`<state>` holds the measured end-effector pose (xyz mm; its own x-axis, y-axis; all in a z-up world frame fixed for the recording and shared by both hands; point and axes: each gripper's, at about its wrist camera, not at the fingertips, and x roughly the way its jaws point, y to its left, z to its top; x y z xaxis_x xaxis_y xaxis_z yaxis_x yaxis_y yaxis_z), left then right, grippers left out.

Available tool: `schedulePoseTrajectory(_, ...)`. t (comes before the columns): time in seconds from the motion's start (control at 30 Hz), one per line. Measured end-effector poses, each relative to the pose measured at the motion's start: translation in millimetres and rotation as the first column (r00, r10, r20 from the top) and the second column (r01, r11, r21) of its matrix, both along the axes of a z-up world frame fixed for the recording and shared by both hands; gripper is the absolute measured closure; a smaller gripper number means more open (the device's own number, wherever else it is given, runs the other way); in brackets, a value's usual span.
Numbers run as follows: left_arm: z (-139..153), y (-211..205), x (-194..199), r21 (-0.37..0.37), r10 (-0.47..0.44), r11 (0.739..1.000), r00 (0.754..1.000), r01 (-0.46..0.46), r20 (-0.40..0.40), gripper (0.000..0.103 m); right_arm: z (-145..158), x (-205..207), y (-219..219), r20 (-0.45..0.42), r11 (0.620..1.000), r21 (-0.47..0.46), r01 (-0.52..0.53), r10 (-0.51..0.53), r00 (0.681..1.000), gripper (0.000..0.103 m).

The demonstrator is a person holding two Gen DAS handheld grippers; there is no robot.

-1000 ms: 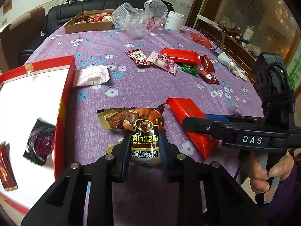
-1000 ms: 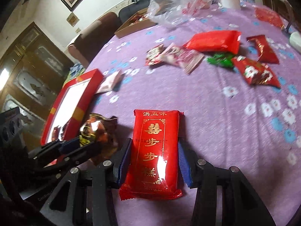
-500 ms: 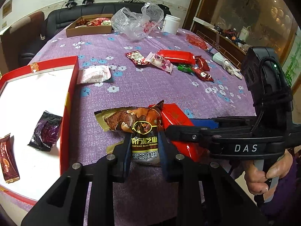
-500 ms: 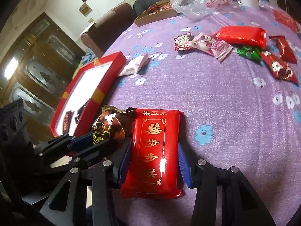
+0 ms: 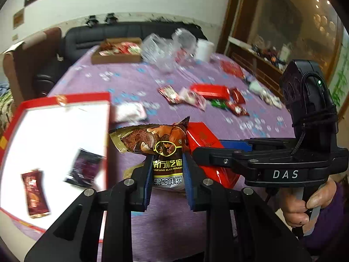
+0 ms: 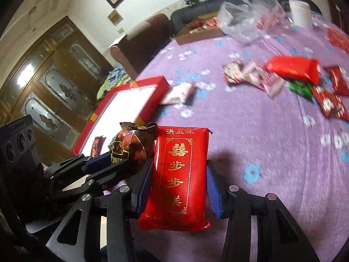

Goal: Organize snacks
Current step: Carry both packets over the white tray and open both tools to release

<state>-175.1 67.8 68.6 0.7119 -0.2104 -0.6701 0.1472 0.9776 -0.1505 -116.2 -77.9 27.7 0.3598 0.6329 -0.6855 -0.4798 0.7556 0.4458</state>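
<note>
My left gripper is shut on a brown sesame snack packet and holds it above the purple tablecloth, just right of the red box with a white floor. My right gripper is shut on a flat red packet with gold characters, lifted off the table. The two packets touch side by side; the red packet shows right of the brown one, and the brown packet shows left of the red one. The box holds a dark purple packet and a maroon packet.
A white packet lies by the box's far corner. Several red, pink and green snacks are scattered mid-table. A cardboard tray, a crumpled plastic bag and a white tub stand at the far edge.
Both grippers have risen off the table with their packets and drifted left toward the red box. The packets now hang in the air, pressed against each other.
</note>
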Motion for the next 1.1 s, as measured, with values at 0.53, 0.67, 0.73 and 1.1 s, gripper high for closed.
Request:
schedulePoseTrajectory(0.53,-3,124,-17,-0.034,0.345,0.938,0.939,-0.344,0.008,0.083,4,24,161,0.012,0.979,-0.017,-0.205,0.205,0.979,0.056)
schedulePoseTrajectory(0.67,-5,141,-21,-0.010,0.418,0.908,0.908,-0.418,0.015,0.083,3,28,173,0.036,0.981,-0.050,-0.187,0.188,0.981,0.053)
schedulePoseTrajectory(0.73,-6,146,-20,-0.010,0.444,0.896,0.896,-0.443,0.010,0.082,3,31,168,0.029,0.984,-0.044,-0.175,0.176,0.984,0.053)
schedulePoseTrajectory(1.1,-9,89,8,0.020,0.308,0.951,0.951,-0.307,-0.024,0.052,-7,69,37,0.016,0.996,0.010,0.091,-0.091,0.996,0.049)
